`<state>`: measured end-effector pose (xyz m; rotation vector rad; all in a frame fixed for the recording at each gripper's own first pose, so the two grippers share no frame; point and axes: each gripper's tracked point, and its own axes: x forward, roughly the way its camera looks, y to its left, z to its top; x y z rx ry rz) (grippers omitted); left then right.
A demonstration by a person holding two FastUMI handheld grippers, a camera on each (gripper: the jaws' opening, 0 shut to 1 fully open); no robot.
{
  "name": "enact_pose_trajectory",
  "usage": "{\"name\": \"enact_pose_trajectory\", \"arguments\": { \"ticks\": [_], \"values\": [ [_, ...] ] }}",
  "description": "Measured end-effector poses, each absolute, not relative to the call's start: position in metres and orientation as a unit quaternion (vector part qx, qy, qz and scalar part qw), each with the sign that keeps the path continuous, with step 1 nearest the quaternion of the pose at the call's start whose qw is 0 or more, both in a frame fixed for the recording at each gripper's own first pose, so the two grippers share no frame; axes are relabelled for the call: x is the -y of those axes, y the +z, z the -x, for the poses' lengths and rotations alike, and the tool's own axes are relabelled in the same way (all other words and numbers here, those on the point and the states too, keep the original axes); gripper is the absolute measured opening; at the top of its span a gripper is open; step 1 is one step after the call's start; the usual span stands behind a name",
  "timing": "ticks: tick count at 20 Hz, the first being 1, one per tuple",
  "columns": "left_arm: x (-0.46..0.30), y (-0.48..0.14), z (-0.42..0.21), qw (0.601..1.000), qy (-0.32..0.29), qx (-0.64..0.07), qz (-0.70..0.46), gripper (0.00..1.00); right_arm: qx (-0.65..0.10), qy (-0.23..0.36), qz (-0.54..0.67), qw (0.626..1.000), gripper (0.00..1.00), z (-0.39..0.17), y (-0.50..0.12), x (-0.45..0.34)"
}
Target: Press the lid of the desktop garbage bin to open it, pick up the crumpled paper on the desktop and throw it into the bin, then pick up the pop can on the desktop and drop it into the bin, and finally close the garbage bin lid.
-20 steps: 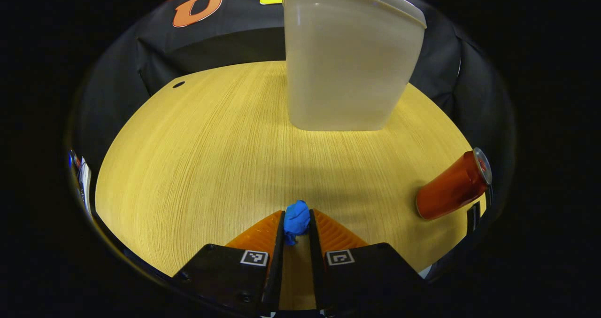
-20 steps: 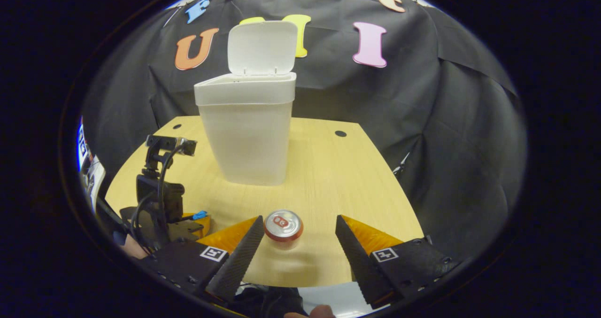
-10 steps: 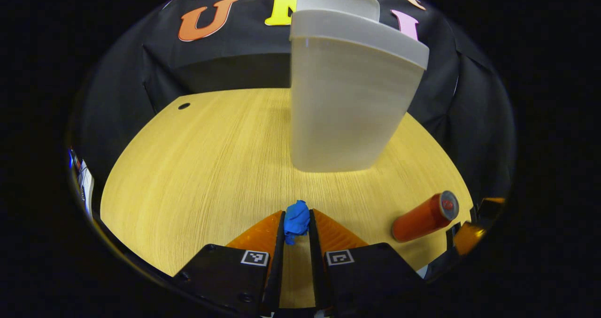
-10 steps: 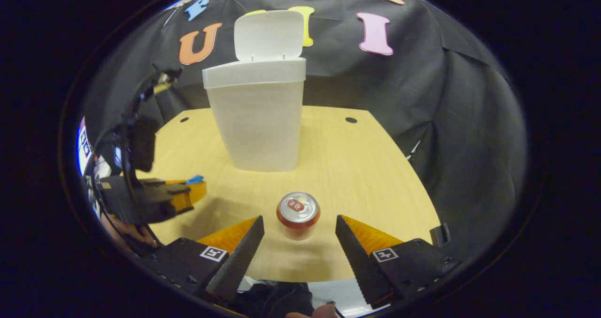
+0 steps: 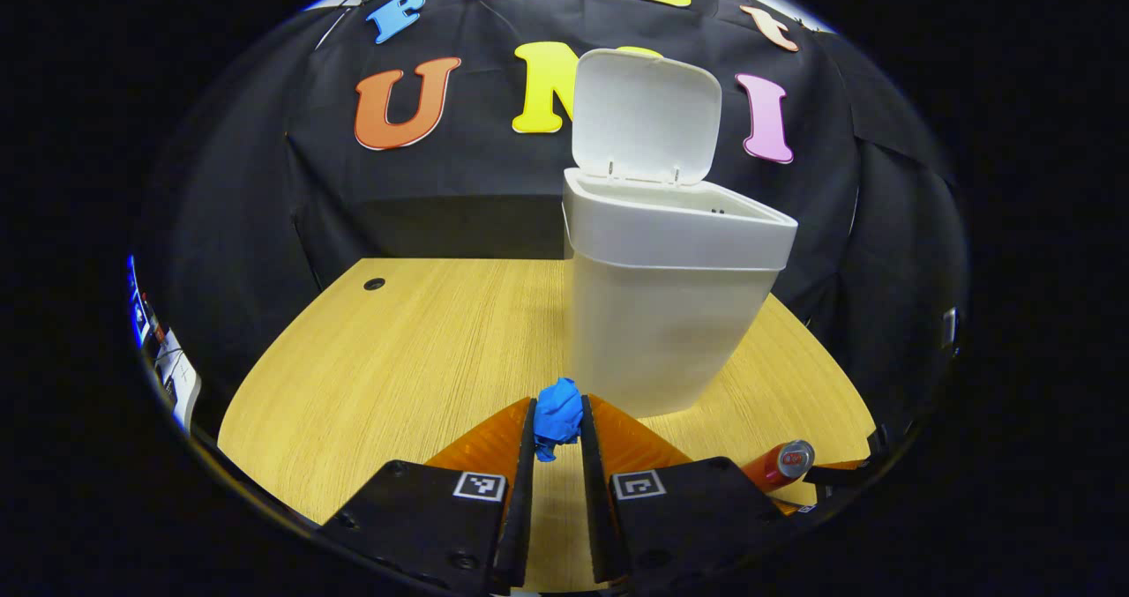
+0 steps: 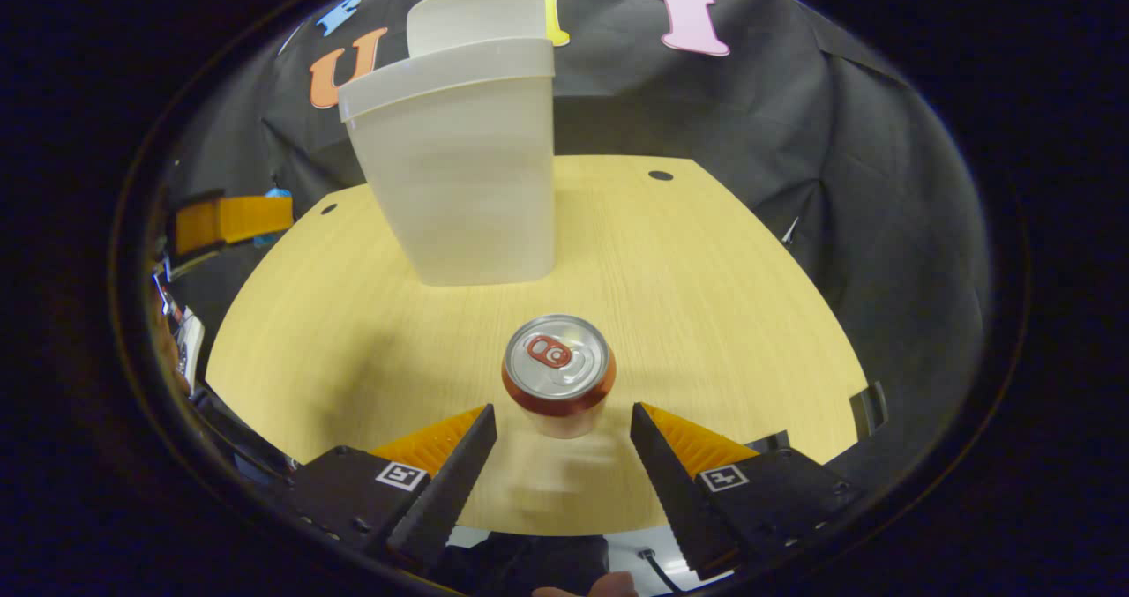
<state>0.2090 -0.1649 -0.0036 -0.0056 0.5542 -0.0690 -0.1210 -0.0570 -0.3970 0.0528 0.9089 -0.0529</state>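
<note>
- The left gripper (image 5: 557, 421) is clenched on the crumpled ball of blue paper (image 5: 557, 414), held above the pale wooden desktop (image 5: 423, 350); the paper is picked up but not thrown in.
- The right gripper (image 6: 563, 443) stands released, its jaws spread with the upright red pop can (image 6: 558, 375) just ahead of them, ungrasped.
- The white plastic garbage bin (image 5: 666, 315) stands beyond with its flip lid (image 5: 646, 116) already raised; closing remains.

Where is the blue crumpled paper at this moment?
In the left gripper view, the blue crumpled paper is pinched in the left gripper, held above the wooden desktop just in front of the white garbage bin.
</note>
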Motion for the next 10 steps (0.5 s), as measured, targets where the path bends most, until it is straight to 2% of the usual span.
{"name": "enact_pose_trajectory", "arguments": {
  "ticks": [1, 10],
  "values": [
    [0.160, 0.007, -0.211, 0.963, -0.036, -0.268, 0.003, 0.30, -0.442, -0.025, -0.026, 0.896, 0.96, 0.119, -0.402, 0.057],
    [0.158, 0.018, -0.212, 0.964, -0.038, -0.264, -0.003, 0.30, -0.457, -0.031, -0.045, 0.888, 0.94, 0.099, -0.433, 0.055]
  ]
}}
